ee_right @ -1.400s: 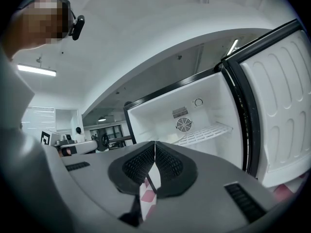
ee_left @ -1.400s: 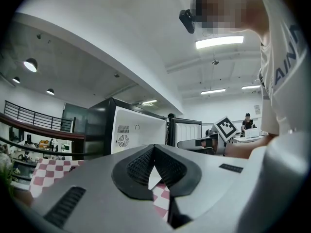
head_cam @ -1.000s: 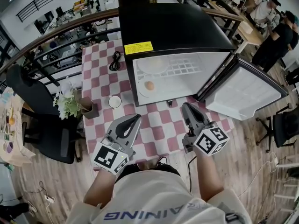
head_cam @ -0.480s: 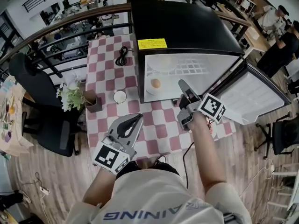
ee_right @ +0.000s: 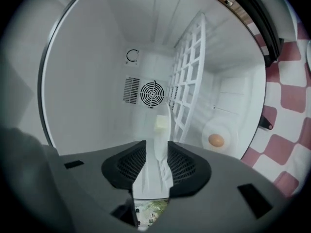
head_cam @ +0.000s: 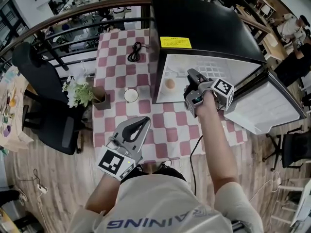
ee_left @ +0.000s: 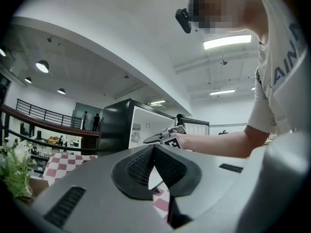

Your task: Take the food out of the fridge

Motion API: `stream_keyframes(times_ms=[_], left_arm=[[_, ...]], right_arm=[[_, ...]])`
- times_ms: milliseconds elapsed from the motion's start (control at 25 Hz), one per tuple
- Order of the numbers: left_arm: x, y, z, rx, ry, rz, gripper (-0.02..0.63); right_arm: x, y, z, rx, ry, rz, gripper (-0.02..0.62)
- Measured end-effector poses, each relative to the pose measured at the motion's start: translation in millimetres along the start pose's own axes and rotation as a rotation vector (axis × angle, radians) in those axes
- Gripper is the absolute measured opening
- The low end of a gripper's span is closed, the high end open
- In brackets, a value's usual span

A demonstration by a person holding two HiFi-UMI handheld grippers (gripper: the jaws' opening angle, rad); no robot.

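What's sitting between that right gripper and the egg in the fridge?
Nothing. In the right gripper view, only bare white fridge interior and the plate rim separate the right gripper from the egg.

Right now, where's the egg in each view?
Head view: egg just above picture centre, at the left inside the open fridge.
Left gripper view: not in it.
Right gripper view: lower right, inside the fridge.
Shared landmark: the fridge, seen in all three.

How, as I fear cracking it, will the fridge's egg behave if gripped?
The egg looks smooth and rounded, so it will probably roll on its plate if nudged. Likely fragile; the right gripper, jaws just opened and empty, should squeeze gently.
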State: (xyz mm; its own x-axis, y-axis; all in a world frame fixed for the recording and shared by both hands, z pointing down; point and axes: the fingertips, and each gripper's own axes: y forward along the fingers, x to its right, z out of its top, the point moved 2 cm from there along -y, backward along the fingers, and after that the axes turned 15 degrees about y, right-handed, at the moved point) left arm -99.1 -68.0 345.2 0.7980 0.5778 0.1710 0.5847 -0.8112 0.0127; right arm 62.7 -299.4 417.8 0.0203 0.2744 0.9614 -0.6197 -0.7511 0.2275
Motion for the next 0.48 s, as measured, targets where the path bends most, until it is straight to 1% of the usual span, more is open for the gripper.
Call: stream_keyframes(times_ms=[160, 320, 480], left_arm=[[-4, -3, -2, -0.001, -0.006, 0.008, 0.006], [-8, -3, -3, 0.001, -0.008, 0.010, 0.006], [-11, -2, -3, 0.005, -0.009, 0.008, 0.006]], right_arm=[[0, 9, -1, 0.005, 0.042, -0.018, 0.133], [5, 15, 1, 0.027, 0.078, -0.084, 0.133], [5, 19, 3, 0.062, 0.111, -0.113, 0.133]])
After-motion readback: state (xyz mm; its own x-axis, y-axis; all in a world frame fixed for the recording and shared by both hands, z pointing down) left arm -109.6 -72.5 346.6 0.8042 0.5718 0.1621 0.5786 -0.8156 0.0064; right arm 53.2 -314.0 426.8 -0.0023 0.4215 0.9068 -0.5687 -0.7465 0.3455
